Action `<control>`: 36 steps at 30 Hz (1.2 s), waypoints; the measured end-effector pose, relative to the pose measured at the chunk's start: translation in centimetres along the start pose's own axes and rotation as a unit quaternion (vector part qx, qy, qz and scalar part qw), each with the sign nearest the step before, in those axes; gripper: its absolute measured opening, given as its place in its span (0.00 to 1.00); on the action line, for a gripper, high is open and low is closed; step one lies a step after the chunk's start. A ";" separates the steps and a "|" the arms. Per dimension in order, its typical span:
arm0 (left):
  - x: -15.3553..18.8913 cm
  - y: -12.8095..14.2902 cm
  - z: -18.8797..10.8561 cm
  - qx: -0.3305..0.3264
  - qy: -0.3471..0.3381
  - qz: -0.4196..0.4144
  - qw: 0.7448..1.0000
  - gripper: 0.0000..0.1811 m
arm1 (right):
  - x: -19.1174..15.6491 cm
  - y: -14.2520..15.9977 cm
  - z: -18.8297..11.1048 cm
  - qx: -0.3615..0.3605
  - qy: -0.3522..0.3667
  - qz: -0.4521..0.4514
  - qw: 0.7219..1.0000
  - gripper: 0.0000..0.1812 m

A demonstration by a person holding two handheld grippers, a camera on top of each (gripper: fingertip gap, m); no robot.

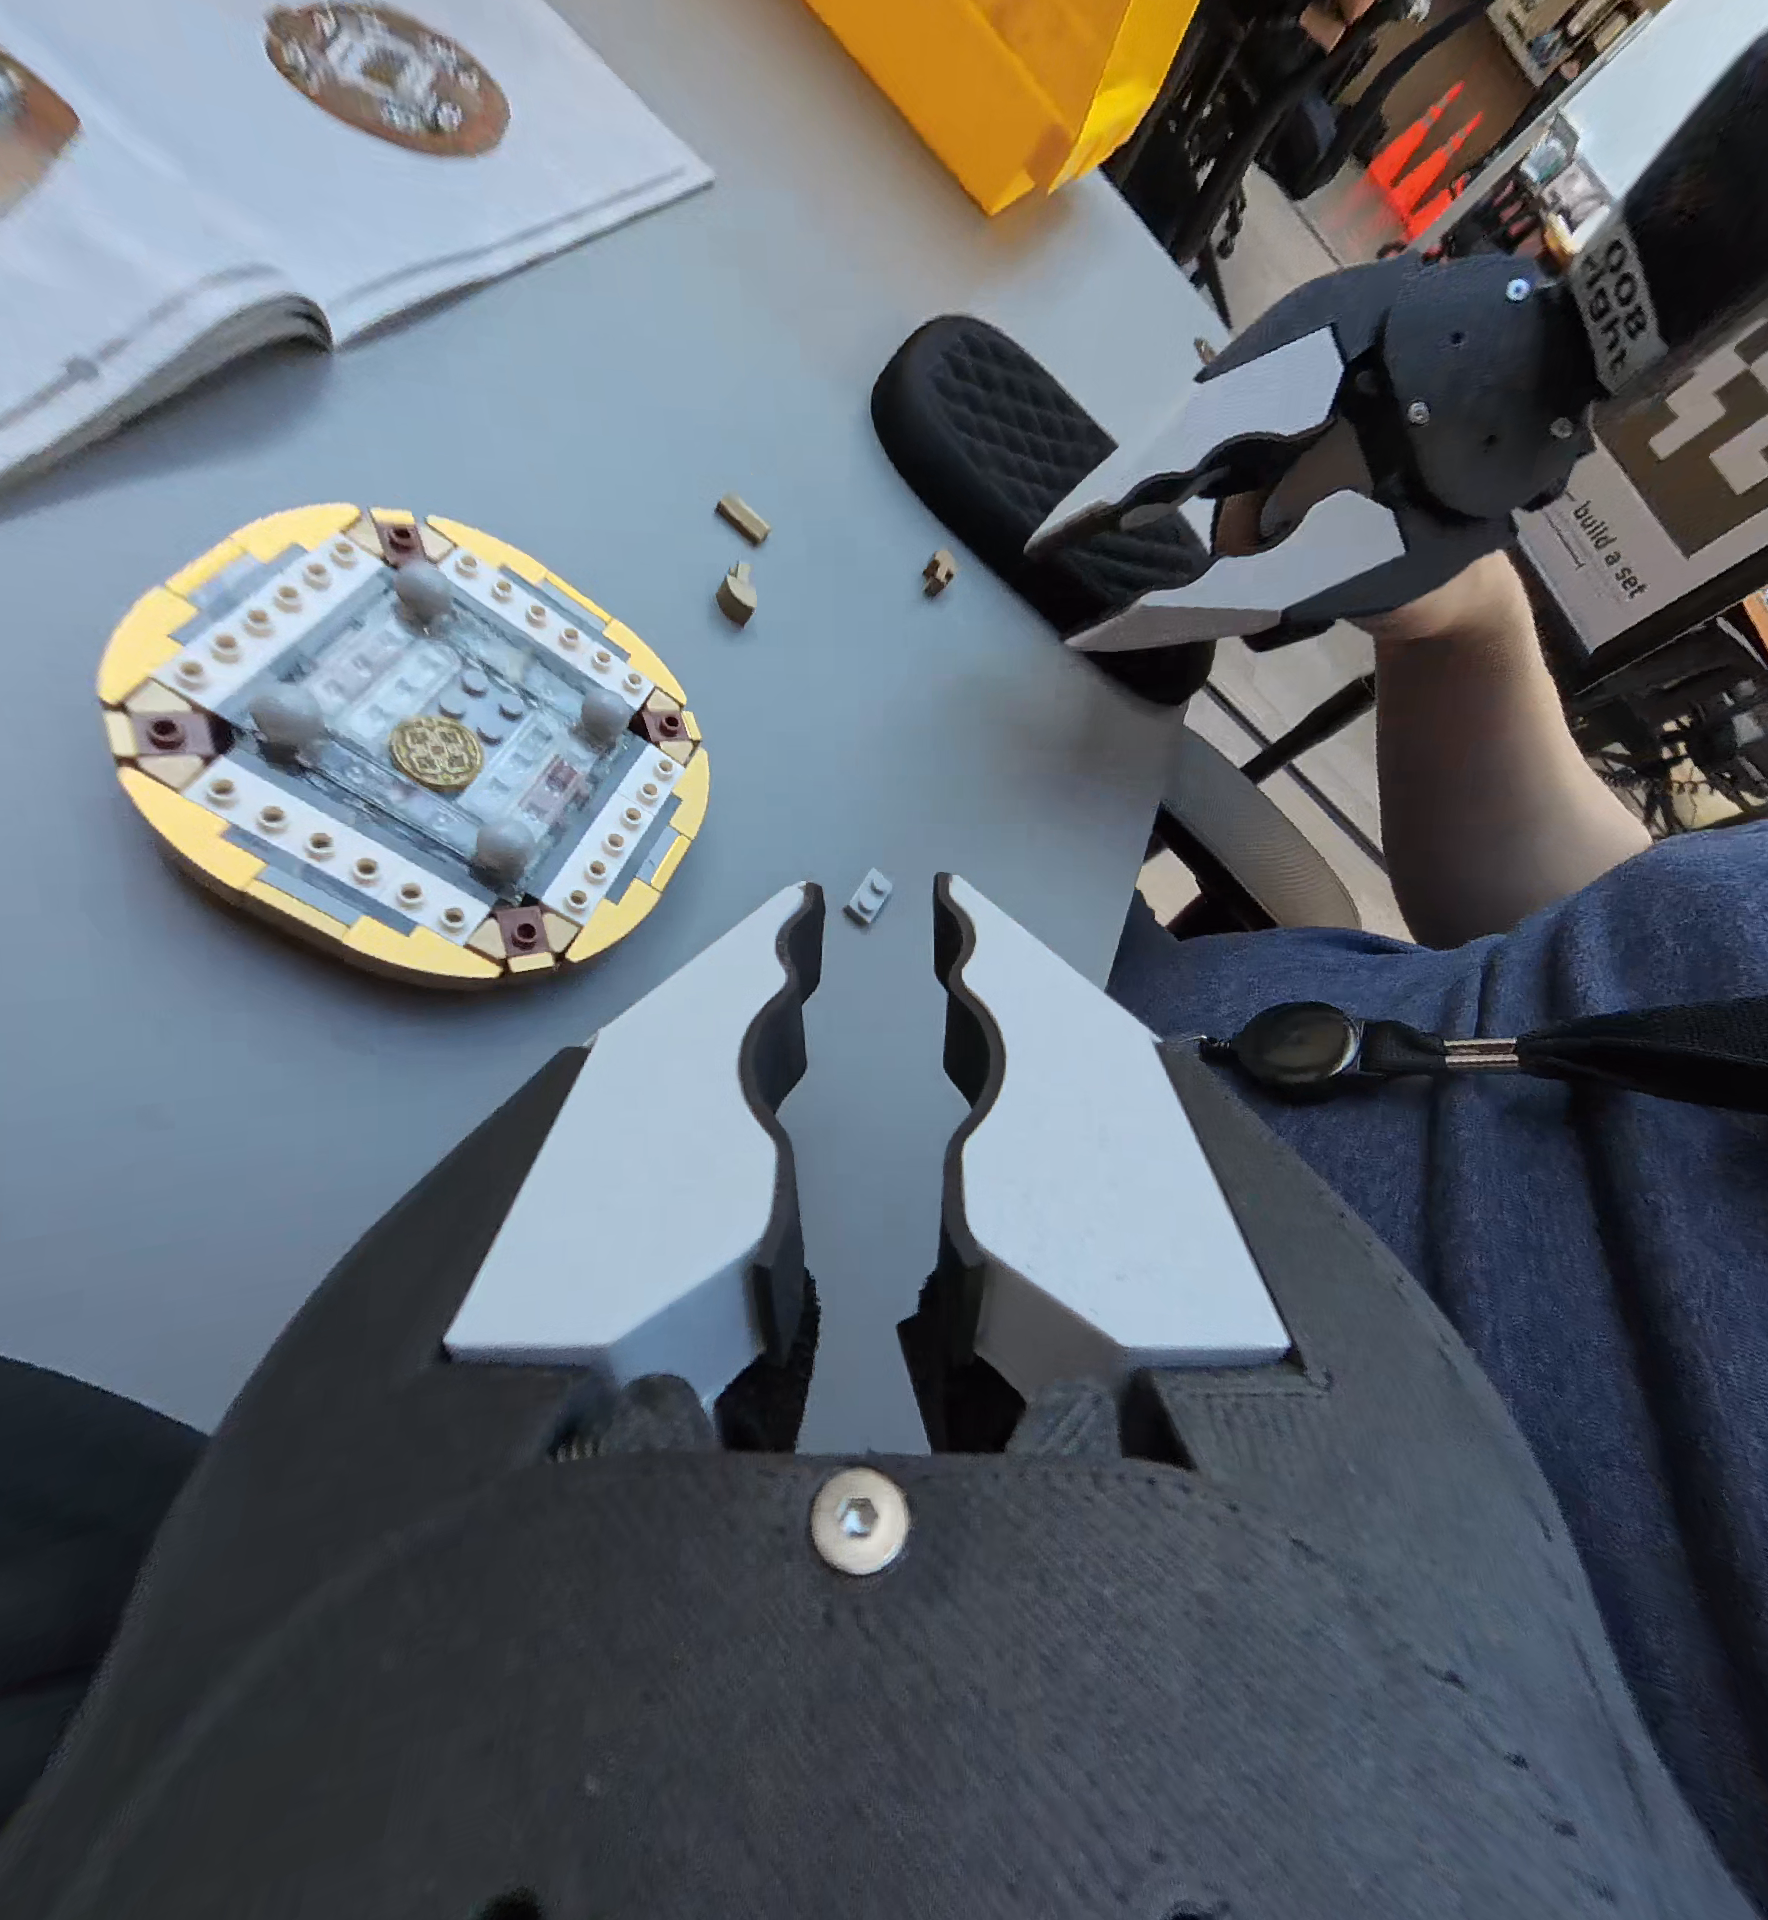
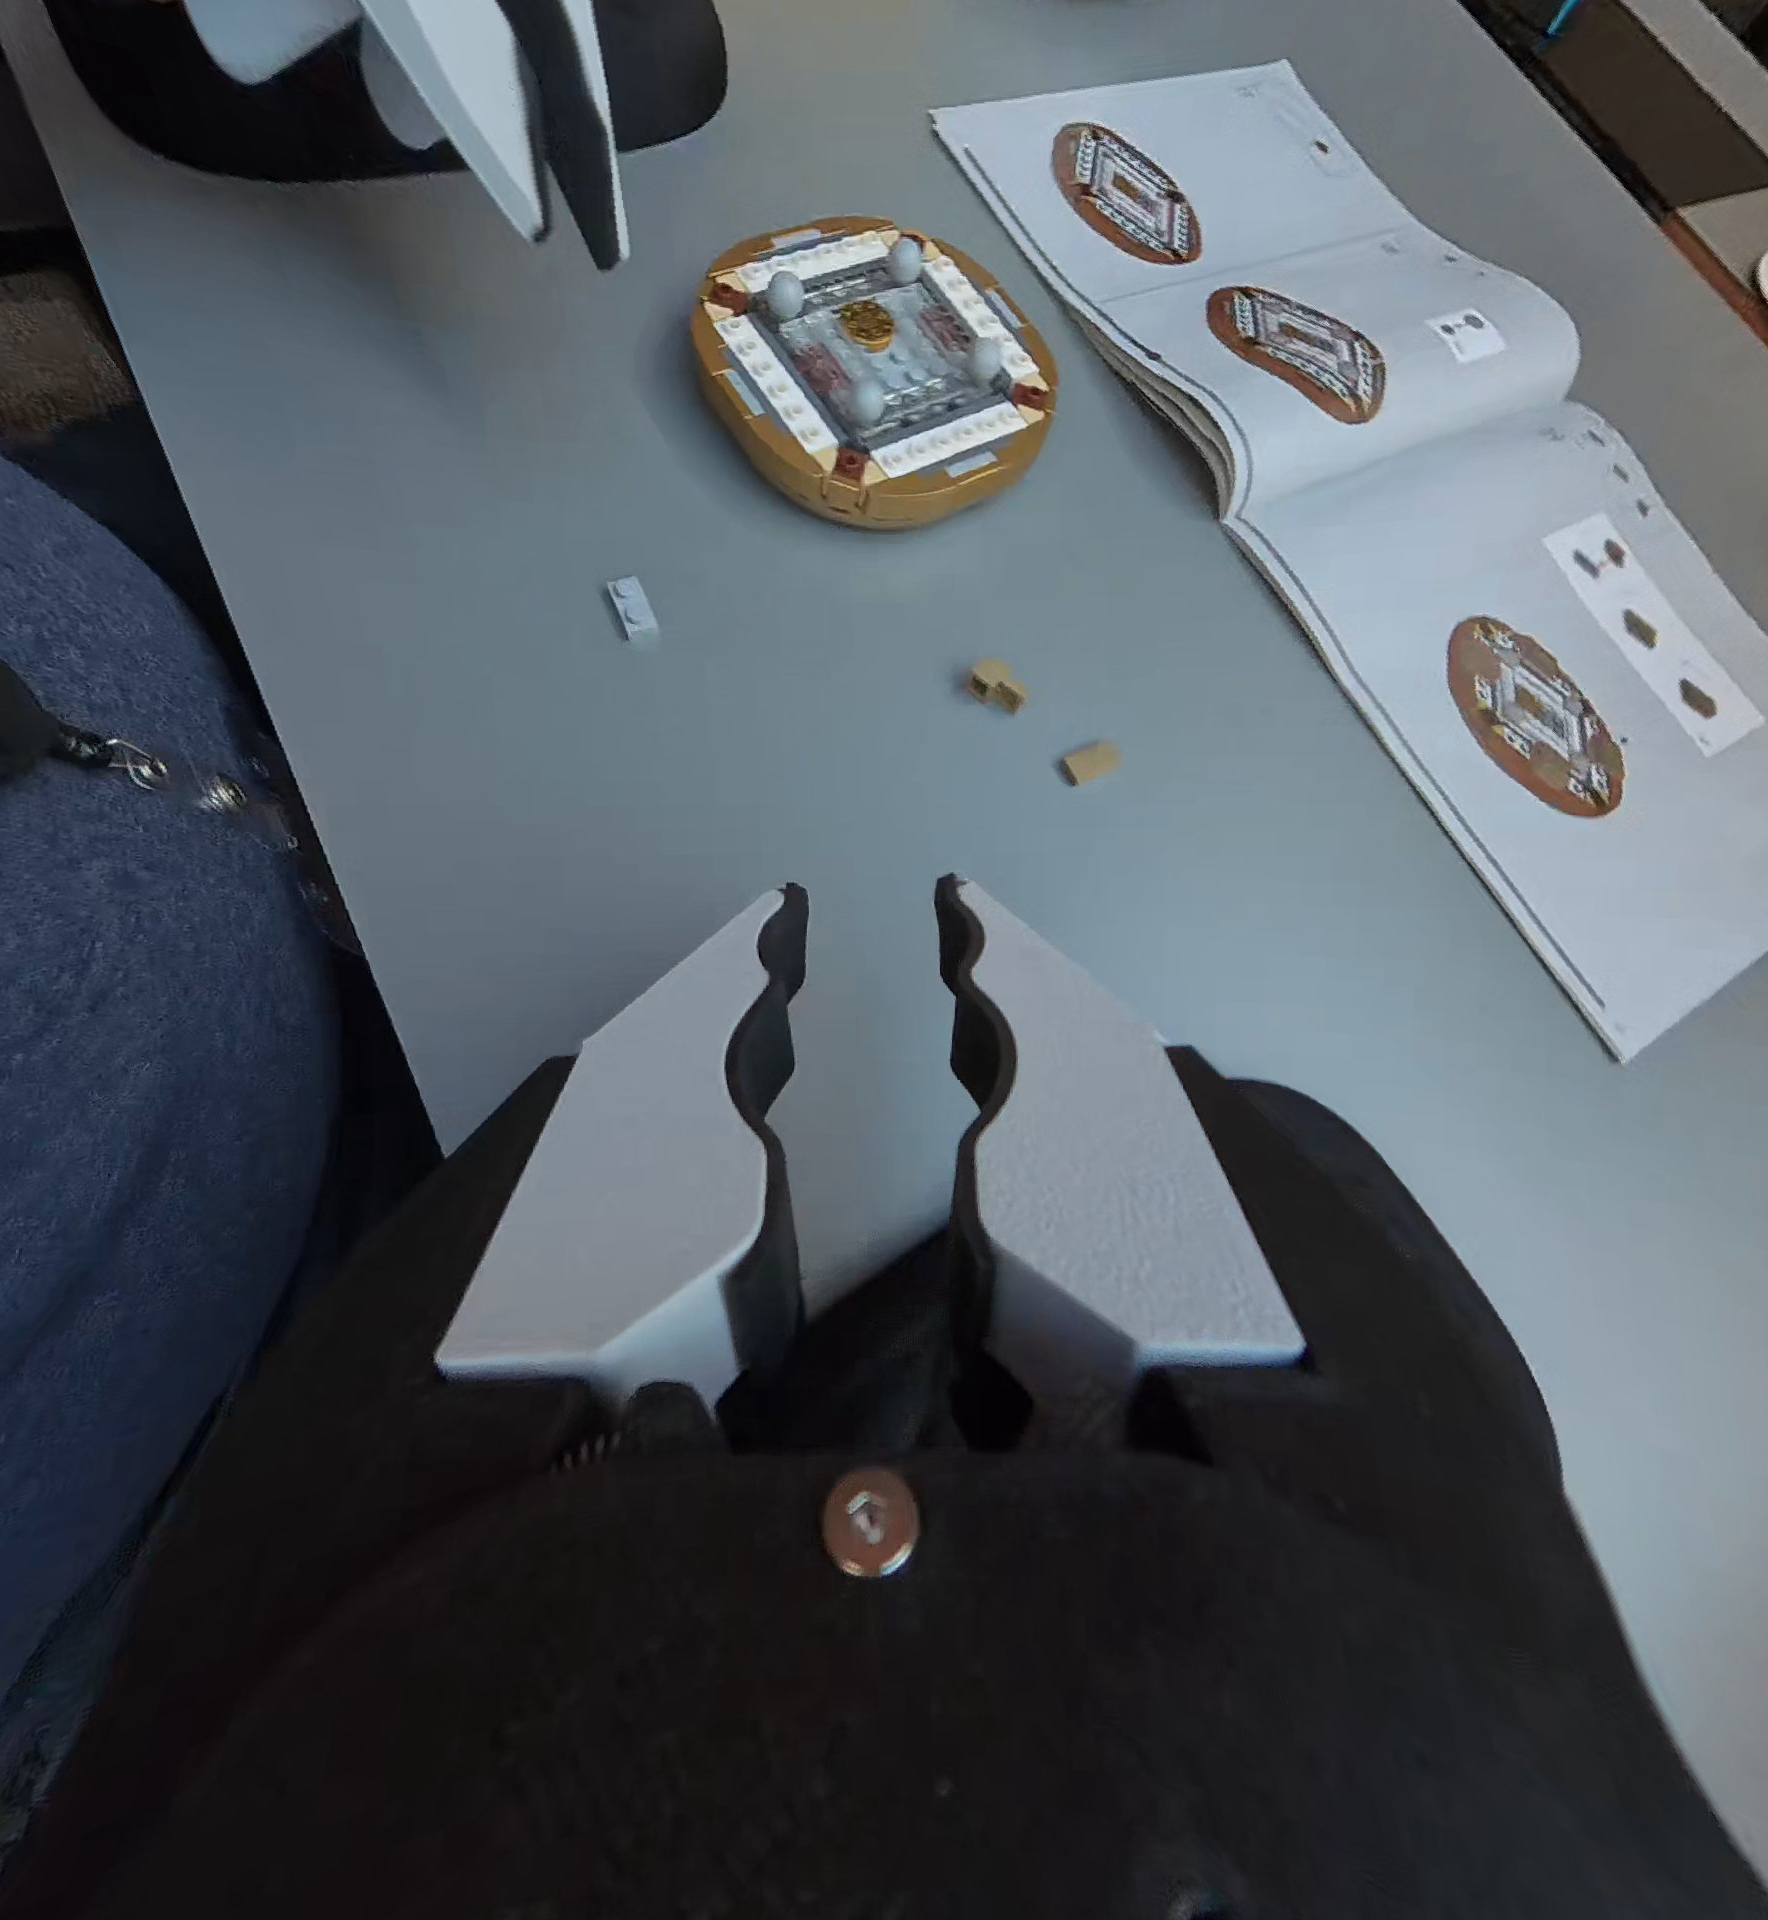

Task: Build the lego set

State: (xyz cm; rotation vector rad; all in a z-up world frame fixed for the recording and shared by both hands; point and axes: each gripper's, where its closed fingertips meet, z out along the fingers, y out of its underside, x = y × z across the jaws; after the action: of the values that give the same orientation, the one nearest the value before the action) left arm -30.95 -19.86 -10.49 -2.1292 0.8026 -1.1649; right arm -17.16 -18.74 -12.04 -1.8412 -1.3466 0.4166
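The oval gold-rimmed lego build [image 1: 402, 743] lies on the grey table [image 1: 236, 1143], with white studded strips and four grey domes. It also shows in the right wrist view [image 2: 869, 364]. A small grey plate [image 1: 867, 896] lies on the table and shows just past my left gripper [image 1: 880, 888], which is open, empty and held above it. Three small tan pieces [image 1: 736, 597] lie farther off. My right gripper [image 2: 869, 891] is open and empty above the table, short of two tan pieces [image 2: 994, 686]. The grey plate [image 2: 633, 608] lies to their left.
An open instruction booklet [image 2: 1379, 468] lies right of the build. A yellow bin [image 1: 1005, 83] stands at the far edge. A black chair armrest [image 1: 1025, 468] sits past the table edge, under the right gripper [image 1: 1062, 587]. The person's blue shirt [image 1: 1586, 1195] borders the table. Tip to tip, the grippers are about 15 cm apart.
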 end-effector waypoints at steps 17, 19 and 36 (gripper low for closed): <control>2.5 -2.3 -2.0 0.119 -0.012 0.175 0.977 0.25 | 2.3 2.4 0.8 -0.064 0.005 -0.045 0.997 0.12; 2.9 -2.3 -1.6 0.112 -0.006 0.183 0.977 0.25 | 2.7 3.0 0.7 -0.054 -0.016 -0.047 0.997 0.13; 4.5 -1.3 0.9 0.054 0.035 0.171 0.983 0.24 | 0.7 2.1 3.3 -0.156 -0.328 0.213 0.907 0.04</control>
State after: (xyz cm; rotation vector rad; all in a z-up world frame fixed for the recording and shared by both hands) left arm -27.89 -22.07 -7.61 -1.7835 1.0643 -1.0756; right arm -17.75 -17.04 -15.60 -2.3969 -1.4847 1.1965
